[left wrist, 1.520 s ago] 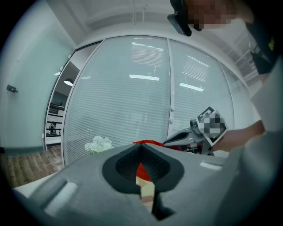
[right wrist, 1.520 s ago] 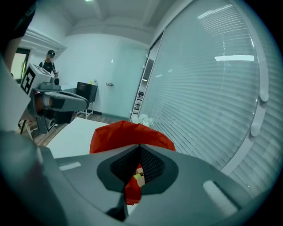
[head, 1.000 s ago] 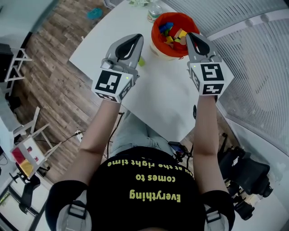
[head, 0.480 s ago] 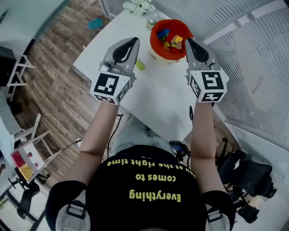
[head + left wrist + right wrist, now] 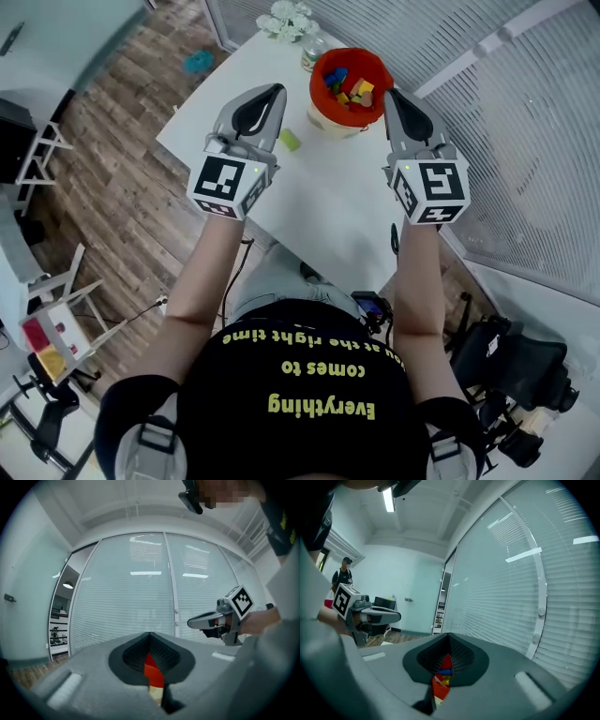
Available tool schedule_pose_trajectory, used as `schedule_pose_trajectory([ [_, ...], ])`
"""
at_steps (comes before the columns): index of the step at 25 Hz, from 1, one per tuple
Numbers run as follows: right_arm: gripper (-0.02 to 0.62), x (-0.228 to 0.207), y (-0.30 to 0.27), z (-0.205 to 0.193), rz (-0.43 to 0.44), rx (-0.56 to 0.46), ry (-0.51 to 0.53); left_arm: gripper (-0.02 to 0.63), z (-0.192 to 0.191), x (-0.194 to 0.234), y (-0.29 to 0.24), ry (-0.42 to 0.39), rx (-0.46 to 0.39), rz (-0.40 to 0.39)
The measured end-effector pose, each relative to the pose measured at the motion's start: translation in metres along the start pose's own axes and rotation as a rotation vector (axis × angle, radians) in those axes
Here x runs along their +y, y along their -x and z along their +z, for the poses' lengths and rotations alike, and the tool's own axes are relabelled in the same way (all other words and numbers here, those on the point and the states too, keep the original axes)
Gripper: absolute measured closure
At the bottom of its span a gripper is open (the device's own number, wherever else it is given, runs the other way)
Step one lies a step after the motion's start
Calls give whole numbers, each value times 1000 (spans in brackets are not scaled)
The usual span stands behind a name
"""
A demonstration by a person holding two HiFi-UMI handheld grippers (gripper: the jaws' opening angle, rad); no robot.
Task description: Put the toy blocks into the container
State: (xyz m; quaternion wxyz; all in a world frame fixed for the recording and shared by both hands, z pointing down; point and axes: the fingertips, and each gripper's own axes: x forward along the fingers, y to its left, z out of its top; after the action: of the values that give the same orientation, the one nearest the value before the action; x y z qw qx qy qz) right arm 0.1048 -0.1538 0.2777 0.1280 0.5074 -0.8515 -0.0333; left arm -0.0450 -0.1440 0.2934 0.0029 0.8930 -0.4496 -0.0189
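An orange container point(image 5: 322, 97) holding several coloured toy blocks point(image 5: 347, 89) stands at the far end of the white table point(image 5: 328, 202). A light green block point(image 5: 289, 140) lies on the table left of it. My left gripper point(image 5: 273, 90) hovers over the table with its tip just above and left of the green block; it is shut and holds nothing. My right gripper point(image 5: 395, 95) is shut and empty too, its tip beside the container's right rim. Through each gripper's own closed jaws the container point(image 5: 153, 671) point(image 5: 439, 687) shows as a red sliver.
White flowers point(image 5: 289, 11) and a clear jar point(image 5: 315, 53) stand behind the container at the table's far corner. A glass wall with blinds point(image 5: 525, 141) runs close along the right. Wooden floor point(image 5: 122, 141) and a small rack point(image 5: 52, 328) lie to the left.
The right gripper's tip has drawn back from over the container's rim to just beside it. The left gripper has hardly moved. Both stay shut.
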Motion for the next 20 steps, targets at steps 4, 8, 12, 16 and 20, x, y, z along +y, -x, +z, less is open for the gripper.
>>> schedule_pose_trajectory([
  [4,588,3,9,3,-1,-9,-9,606,1,-2,6,8,-3,5],
  [8,588,9,12,-1,8,-5,-23,606,-2,-1,12,11,0,15],
  [12,588,27,6,-12,62,8,-48,606,-6,1,17,10,3,31],
  [16,588,54,-7,-24,130,27,-55,606,-11,5,21,5,11,48],
  [20,588,81,-25,-32,205,51,-43,606,-14,20,33,5,21,97],
])
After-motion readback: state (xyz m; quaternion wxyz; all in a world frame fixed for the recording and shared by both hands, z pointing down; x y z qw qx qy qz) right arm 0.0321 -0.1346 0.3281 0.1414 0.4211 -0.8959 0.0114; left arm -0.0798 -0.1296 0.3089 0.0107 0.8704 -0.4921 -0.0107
